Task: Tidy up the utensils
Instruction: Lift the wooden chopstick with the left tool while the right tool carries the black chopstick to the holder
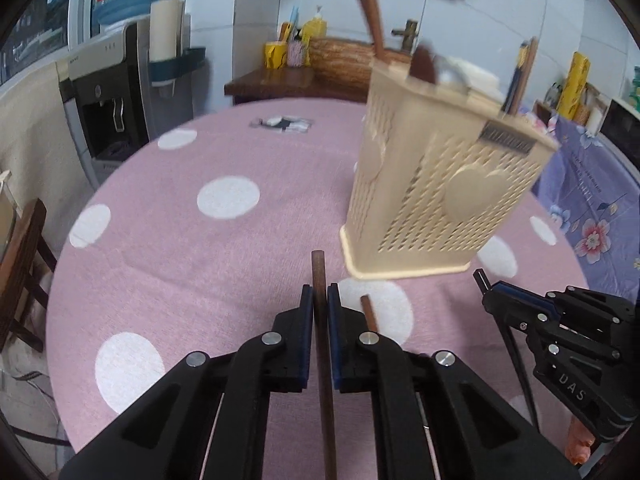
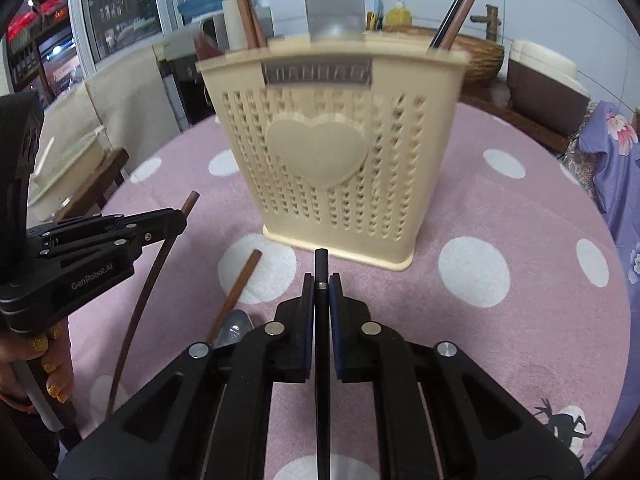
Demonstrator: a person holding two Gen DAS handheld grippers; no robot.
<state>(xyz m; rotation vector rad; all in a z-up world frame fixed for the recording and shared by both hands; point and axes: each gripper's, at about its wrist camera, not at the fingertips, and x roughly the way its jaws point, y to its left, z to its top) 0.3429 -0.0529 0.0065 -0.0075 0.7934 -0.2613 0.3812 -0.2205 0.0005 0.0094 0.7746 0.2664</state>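
Left wrist view: left tool (image 1: 320, 294) clamped on a brown chopstick (image 1: 319, 276), round dark-wood rod, tip poking just past the pads, pointing toward the holder. Cream plastic utensil holder (image 1: 436, 184) stands on the pink polka-dot counter (image 1: 192, 248) toward its right half, well in from the edges; perforated walls, raised heart on the face, dark label strip near the rim, base lip flared. Brown chopsticks (image 1: 370, 8) and other handles stick out the top, blurred. Second brown chopstick (image 1: 369, 312) lies on the counter just right of the left tool. Right tool (image 1: 486, 286) enters at lower right, pinching a thin black stick. Right wrist view: right tool (image 2: 321, 286) closed on a black chopstick (image 2: 321, 268), metal band near the tip, aimed at the holder's base (image 2: 336, 160). Loose brown chopstick (image 2: 236, 292) lies on the counter ahead-left, over a metal spoon (image 2: 236, 326) bowl. Left tool (image 2: 176, 220) at left, gripping its brown stick.
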